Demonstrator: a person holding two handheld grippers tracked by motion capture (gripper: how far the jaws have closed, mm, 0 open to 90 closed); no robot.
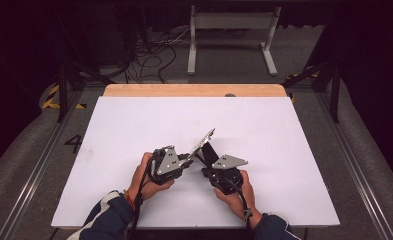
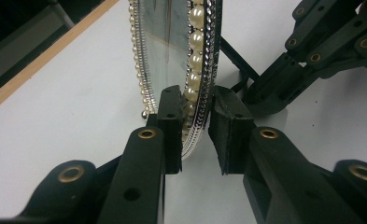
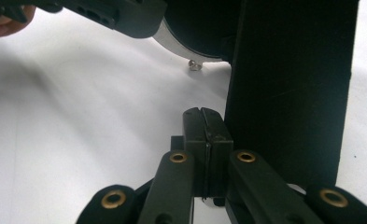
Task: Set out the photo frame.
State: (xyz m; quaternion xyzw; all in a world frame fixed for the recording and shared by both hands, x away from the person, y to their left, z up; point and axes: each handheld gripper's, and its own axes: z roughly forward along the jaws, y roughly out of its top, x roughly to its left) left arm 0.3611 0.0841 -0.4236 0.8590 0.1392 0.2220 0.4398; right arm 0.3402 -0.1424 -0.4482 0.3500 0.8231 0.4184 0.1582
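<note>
Thing: a small round mirror (image 1: pixel 204 140) with a rim of pearls (image 2: pixel 196 37) and shiny little stones, and a black stand (image 3: pixel 288 93) on its back.
Where it was: near the middle of the white table (image 1: pixel 134 125), a bit closer to the near edge. It was tilted, with its top leaning toward the far right corner.
Left gripper (image 2: pixel 193 126): its jaws were narrow and closed on the low part of the rim, one pad on the pearl side and one on the stone side.
Right gripper (image 3: pixel 203 121): its jaws were shut tight together, just beside the black stand. I could not tell if they pinched anything thin.
Weight: it looked light — one gripper could likely lift it.
Hard or soft: stiff. The glass would not bend at all.
Breakable: yes, I think so. The glass could crack, and a hard squeeze could pop the pearls off.
Slippery: the round pearls and smooth glass would slide easily under the pads.
Best place to hold: the rim, with a soft, steady squeeze — never the flat glass. The stand looked like a good second spot, since it is flat and plain.
</note>
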